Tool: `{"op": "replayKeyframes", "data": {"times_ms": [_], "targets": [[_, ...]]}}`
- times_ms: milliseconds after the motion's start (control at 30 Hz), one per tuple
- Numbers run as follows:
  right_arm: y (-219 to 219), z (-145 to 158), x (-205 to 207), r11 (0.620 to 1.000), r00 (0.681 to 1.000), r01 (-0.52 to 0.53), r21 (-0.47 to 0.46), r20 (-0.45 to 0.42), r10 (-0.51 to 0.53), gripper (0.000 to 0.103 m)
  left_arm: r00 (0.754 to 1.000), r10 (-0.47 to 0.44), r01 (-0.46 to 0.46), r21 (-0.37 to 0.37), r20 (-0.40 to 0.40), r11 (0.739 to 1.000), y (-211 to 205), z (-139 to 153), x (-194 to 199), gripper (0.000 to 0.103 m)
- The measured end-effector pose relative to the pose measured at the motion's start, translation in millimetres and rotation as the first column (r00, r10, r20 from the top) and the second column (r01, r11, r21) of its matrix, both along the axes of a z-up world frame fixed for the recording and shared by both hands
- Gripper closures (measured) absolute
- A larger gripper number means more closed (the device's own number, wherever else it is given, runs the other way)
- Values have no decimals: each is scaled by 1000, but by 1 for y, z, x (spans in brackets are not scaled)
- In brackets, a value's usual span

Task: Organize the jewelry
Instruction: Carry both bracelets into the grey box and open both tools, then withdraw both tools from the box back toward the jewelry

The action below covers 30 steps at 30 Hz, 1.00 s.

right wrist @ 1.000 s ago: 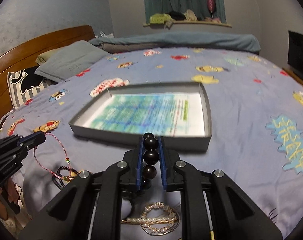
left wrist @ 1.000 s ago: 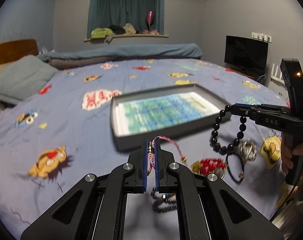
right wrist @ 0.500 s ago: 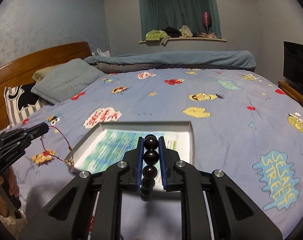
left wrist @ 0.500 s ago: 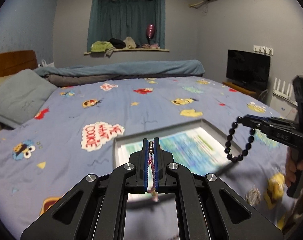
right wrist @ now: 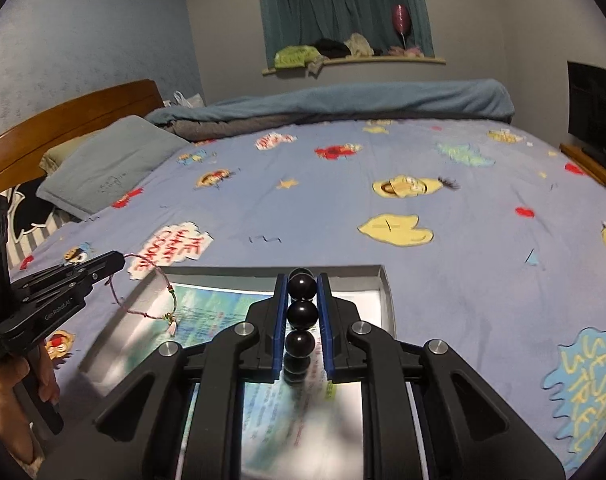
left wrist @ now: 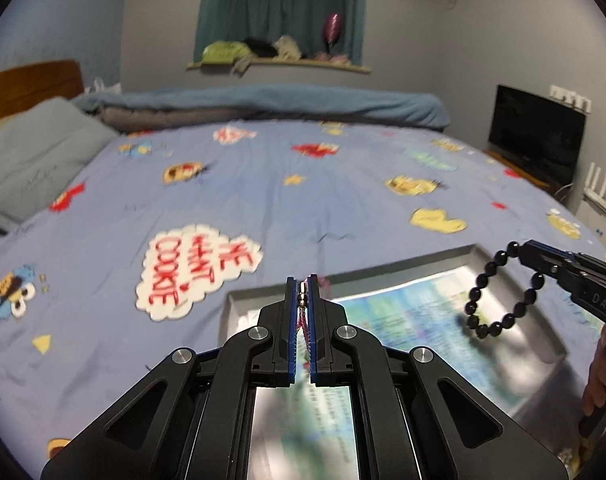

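A shallow grey box (left wrist: pixel 479 254) (right wrist: pixel 385 292) lined with a blue-green printed sheet lies on the bed. My left gripper (left wrist: pixel 301 286) (right wrist: pixel 117 260) is shut on a thin pink cord bracelet (right wrist: pixel 143 300), which dangles over the box's left part. My right gripper (right wrist: pixel 301 280) (left wrist: pixel 523 248) is shut on a black bead bracelet (left wrist: pixel 499 292) (right wrist: pixel 301 314), which hangs above the box's right part. Both grippers are held above the box.
The bed is covered by a blue cartoon-print sheet (right wrist: pixel 443 240) with a grey pillow (right wrist: pixel 111 164) and wooden headboard (right wrist: pixel 63 128) at left. A folded blanket (left wrist: pixel 263 100) lies at the far end. A TV (left wrist: pixel 535 136) stands at right.
Both grippers have lifted their bracelets off the bedsheet and carried them forward over the grey box. The pile of other jewelry has dropped out of view.
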State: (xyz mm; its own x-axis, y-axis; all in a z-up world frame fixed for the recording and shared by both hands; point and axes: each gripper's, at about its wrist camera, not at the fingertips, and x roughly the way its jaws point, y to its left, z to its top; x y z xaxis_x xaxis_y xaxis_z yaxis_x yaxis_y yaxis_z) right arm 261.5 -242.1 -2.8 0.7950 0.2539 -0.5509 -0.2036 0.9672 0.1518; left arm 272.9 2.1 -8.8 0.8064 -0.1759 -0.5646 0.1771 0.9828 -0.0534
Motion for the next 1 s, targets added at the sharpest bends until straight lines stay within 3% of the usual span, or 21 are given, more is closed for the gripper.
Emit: {"op": "replayKeyframes", "data": {"times_ms": [133,400,467,533,600,733,800,1000], "targets": [[-4,-11,13,999,999,31,-20,-28,-31,89,997,52,-48,63,-61,997,4,-23,19,98],[-6,-26,23,999,994,41,-25,-97,-43,88,992,54,-45,77,-118,996,11,-38,27,94],[-5,-26,22,999,995,39,-27,-96,-42,88,992,63,-52,91,-112,994,8,-38,24,75],[-4,-23,19,999,995,35,-27,-88,-37,80,993,64,-54,98,-102,994,7,-36,21,66],[-3,-18,15,999,997,35,-31,-73,-37,66,994,62,-53,96,-94,994,6,-32,19,60],[-3,-11,10,999,997,28,-30,-68,-30,62,995,73,-68,81,-70,994,8,-21,12,46],[-2,-6,6,999,998,25,-29,-63,-27,50,996,77,-73,80,-55,994,7,-14,6,39],[-1,9,-8,1000,999,14,-16,-44,-15,30,996,85,-83,69,-17,994,7,7,-9,23]]}}
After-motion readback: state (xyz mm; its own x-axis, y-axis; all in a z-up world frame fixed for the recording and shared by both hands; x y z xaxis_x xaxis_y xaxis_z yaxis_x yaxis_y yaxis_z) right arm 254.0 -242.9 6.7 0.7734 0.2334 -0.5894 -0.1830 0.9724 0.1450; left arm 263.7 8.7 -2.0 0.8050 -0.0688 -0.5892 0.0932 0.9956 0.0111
